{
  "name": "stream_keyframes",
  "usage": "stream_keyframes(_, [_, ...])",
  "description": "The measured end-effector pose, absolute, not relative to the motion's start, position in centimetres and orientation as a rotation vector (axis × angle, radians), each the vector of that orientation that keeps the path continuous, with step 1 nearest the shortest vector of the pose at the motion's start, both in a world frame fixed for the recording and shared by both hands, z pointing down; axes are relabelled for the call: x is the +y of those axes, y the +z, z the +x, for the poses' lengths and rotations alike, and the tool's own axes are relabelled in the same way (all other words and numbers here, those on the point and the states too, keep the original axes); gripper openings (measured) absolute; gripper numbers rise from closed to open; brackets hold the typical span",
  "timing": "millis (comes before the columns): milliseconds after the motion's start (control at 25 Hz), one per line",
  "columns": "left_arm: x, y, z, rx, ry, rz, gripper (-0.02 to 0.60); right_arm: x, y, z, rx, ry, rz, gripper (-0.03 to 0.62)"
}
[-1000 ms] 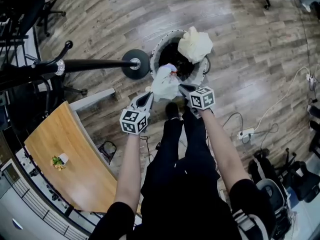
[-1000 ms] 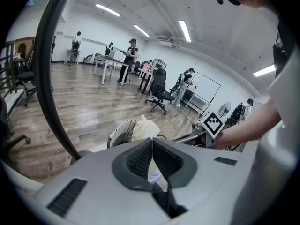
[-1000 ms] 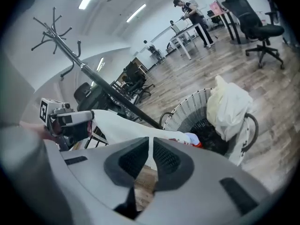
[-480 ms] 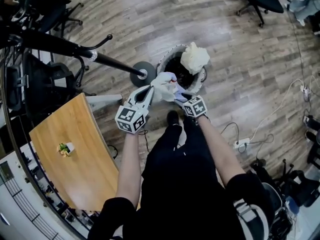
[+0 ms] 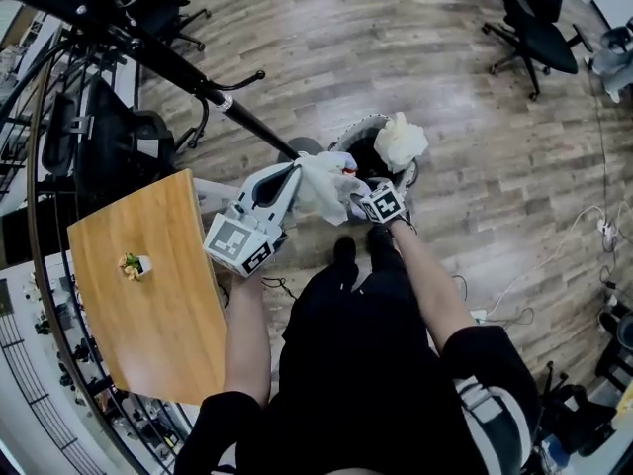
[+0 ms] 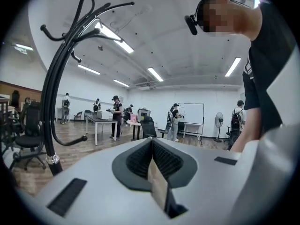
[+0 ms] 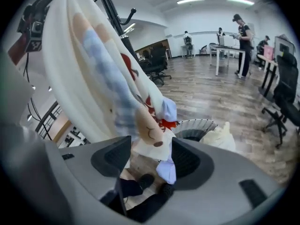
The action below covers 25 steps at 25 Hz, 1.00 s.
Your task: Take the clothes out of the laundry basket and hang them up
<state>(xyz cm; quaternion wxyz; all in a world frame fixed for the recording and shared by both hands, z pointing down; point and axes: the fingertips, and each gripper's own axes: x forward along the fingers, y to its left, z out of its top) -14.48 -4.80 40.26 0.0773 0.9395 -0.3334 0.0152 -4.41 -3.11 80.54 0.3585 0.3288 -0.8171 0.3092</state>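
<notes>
My left gripper (image 5: 295, 173) is shut on a white printed garment (image 5: 326, 181) and holds it above the laundry basket (image 5: 362, 137). In the left gripper view the jaws (image 6: 152, 142) are pressed together on a thin pale edge of cloth. My right gripper (image 5: 358, 202) is close beside it, and its jaws have just been opening. In the right gripper view they (image 7: 150, 149) stand wide apart with the garment (image 7: 108, 78) hanging loose between them. A cream garment (image 5: 401, 139) is draped over the basket rim. The black coat rack (image 5: 198, 77) rises at the left.
A wooden table (image 5: 148, 295) lies to the left of my legs. Black office chairs (image 5: 534, 18) stand at the far right. A power strip with cables (image 5: 480, 315) lies on the floor at the right. Several people (image 6: 116, 114) stand at desks far off.
The left gripper has risen with the white garment, lifting it out of the basket. The right gripper let go of the cloth and opened. The coat rack now fills more of the upper left.
</notes>
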Motion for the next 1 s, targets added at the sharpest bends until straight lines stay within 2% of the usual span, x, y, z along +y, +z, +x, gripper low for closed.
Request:
stream_keyframes(120, [-4.2,37.7,-14.6,-1.039,0.008,2.832,0.025,-3.4,80.2,-4.6,-2.145,0.730,0.732,0.301])
stream_keyframes(240, [-3.5,36.6,-14.4,-1.081,-0.006,2.829,0.025,-3.8,79.7,-7.0,-2.221,0.642,0.593,0.291])
stream_keyframes(280, [-3.3,36.6,-14.5,-1.101,-0.004,2.822,0.025,-4.1,79.3,-7.9,-2.246,0.633,0.565,0.217])
stream_keyframes(360, [-3.1,36.9,-14.8,-1.148,0.011,2.801,0.025,-4.3,78.6,-9.4,-2.288,0.664,0.515,0.023])
stream_keyframes(600, [-2.9,37.9,-18.3,-1.345,0.035,2.690,0.025,-6.1,77.9,-9.5,-2.316,0.724,0.521,0.011])
stream_keyframes(1000, [-0.2,39.9,-26.3,-1.717,-0.012,2.437,0.025,-12.5,70.3,-6.8,-2.456,0.677,0.679,0.011])
